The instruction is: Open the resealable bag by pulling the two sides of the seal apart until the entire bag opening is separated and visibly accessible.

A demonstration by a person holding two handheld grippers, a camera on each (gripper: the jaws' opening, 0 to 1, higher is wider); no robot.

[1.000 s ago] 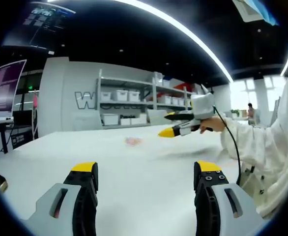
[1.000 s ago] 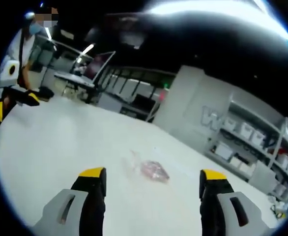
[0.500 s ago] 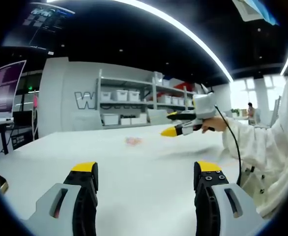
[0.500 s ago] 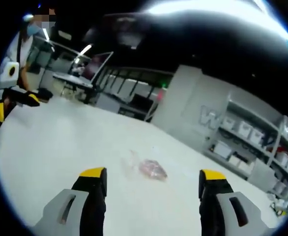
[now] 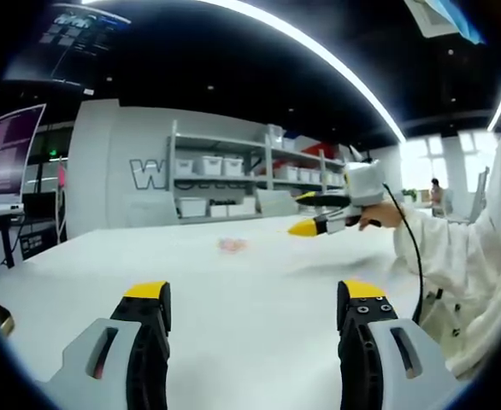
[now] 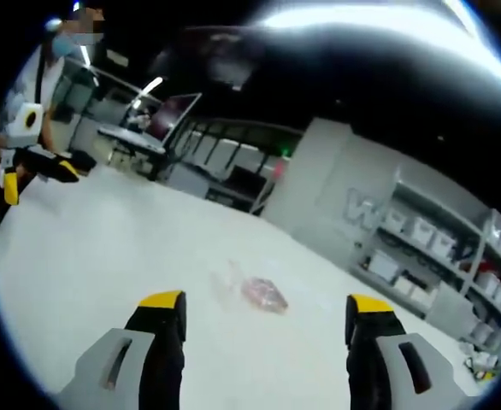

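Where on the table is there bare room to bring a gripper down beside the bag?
The white table is bare all around the resealable bag: a wide stretch toward the left gripper, and between the bag and the right gripper. Nowhere looks crowded.

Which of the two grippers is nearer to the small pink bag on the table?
The right gripper: the bag lies just beyond its open jaws, while from the left gripper it is a small pink spot far across the white table.

Right tongs agape, bag on table
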